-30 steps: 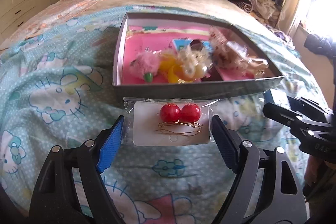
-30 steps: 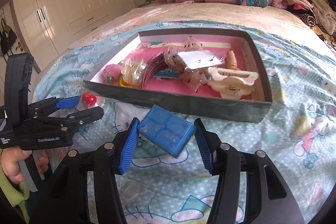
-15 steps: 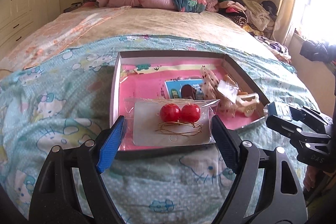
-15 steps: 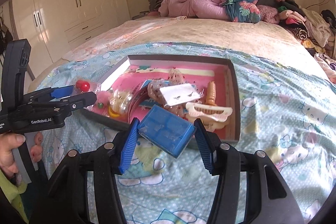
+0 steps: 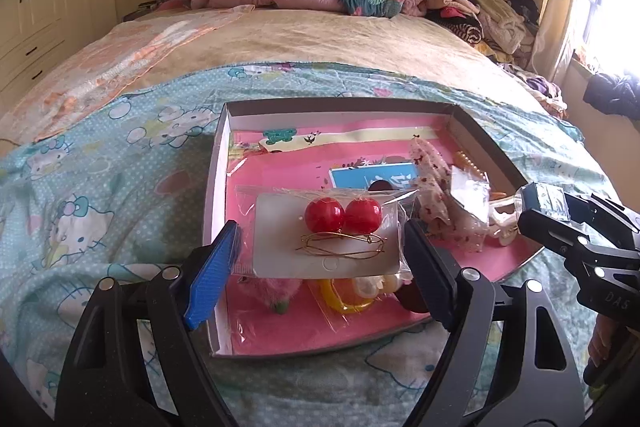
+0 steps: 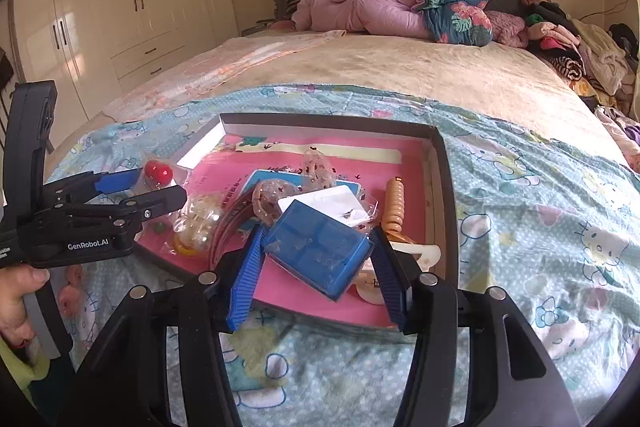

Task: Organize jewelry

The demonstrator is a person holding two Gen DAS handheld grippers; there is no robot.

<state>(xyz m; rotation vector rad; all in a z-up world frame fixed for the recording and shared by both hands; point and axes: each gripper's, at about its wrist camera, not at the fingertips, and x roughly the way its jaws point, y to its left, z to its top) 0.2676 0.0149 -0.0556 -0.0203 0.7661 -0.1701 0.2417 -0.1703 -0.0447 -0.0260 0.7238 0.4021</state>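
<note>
Tongs level over tray (image 5: 216, 183): left (image 5: 320, 251) grips earring packet (image 5: 326, 239), right (image 6: 316, 251) blue case (image 6: 316, 247).

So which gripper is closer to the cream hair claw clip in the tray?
Right. The right gripper, clamped on the blue case, hangs directly over the cream claw clip. The left gripper, holding the red earring packet, is over the tray's opposite side.

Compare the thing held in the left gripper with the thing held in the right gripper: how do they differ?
The left gripper holds an earring packet: flat, clear plastic over a white card, with two red balls and gold wire hooks. The right gripper holds a blue box: thick, rigid, see-through blue. The packet sits level; the box is tilted, one corner down. Both are clamped from the sides and hang over the tray.
</note>
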